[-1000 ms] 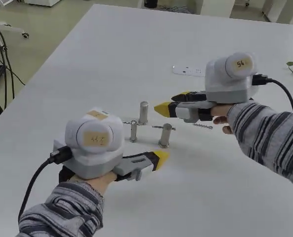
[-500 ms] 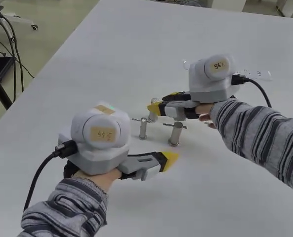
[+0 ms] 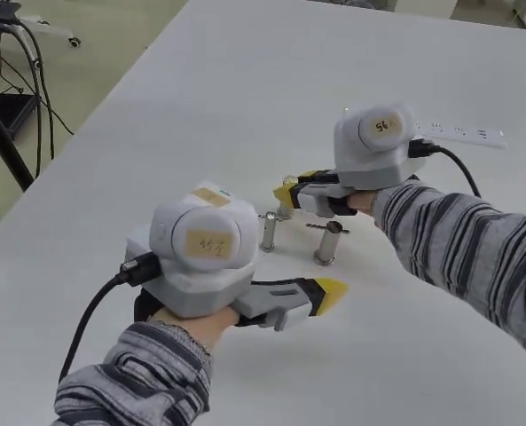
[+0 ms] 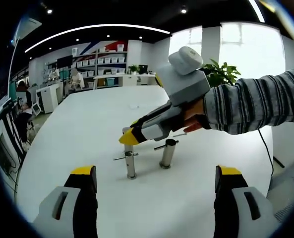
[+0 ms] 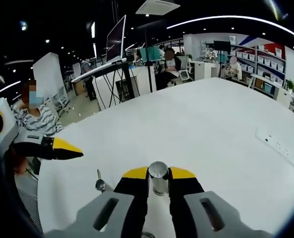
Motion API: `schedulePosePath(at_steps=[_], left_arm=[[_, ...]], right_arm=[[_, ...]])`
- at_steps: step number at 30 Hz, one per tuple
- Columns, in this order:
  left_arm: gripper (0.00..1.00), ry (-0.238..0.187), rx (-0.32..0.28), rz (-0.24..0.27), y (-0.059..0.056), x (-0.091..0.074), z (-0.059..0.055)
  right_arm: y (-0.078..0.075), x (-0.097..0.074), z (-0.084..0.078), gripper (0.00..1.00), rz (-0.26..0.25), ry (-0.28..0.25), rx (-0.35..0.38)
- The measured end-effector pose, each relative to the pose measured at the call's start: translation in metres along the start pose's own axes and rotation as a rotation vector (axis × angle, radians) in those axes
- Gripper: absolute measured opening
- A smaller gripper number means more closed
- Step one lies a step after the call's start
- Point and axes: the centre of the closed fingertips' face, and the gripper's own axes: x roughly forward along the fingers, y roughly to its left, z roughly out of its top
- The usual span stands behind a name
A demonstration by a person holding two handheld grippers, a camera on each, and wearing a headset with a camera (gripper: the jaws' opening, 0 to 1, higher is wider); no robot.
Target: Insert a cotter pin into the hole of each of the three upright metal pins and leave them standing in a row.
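Three upright metal pins stand on the white table [image 3: 245, 98]. The near left pin [image 3: 269, 231] and the near right pin [image 3: 329, 241] each carry a thin cotter pin through the top; they also show as the left pin [image 4: 131, 164] and the right pin [image 4: 167, 152]. My right gripper [image 3: 286, 192] reaches in from the right, and its yellow-tipped jaws are shut on the far third pin [image 5: 158, 178]. My left gripper [image 3: 325, 291] hovers in front of the pins, open [image 4: 155, 171] and holding nothing.
A white power strip [image 3: 462, 133] lies on the table behind my right hand. The table's left edge drops to a floor with a stand and cables [image 3: 14, 106]. Seated people and desks are in the background beyond the table [image 5: 166, 64].
My right gripper has moved left and down from above the pins to the far pin, and its jaws now clasp it. The left gripper has stayed about where it was.
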Motion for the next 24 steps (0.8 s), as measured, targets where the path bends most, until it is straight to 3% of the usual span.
schedulePosePath(at_steps=[7,15,24], left_arm=[[0.99,0.007,0.0,-0.015,-0.004,-0.002,0.001],[0.99,0.017,0.008,-0.03,-0.007,-0.002,0.0],[0.99,0.016,0.007,-0.04,-0.01,-0.002,0.0]], right_arm=[[-0.003,-0.004,-0.001,0.08,-0.032,0.037,-0.067],[-0.019,-0.028,0.002,0.08,-0.091,0.04,-0.029],[-0.042,-0.064,-0.013,0.08,-0.165,0.042,0.011]])
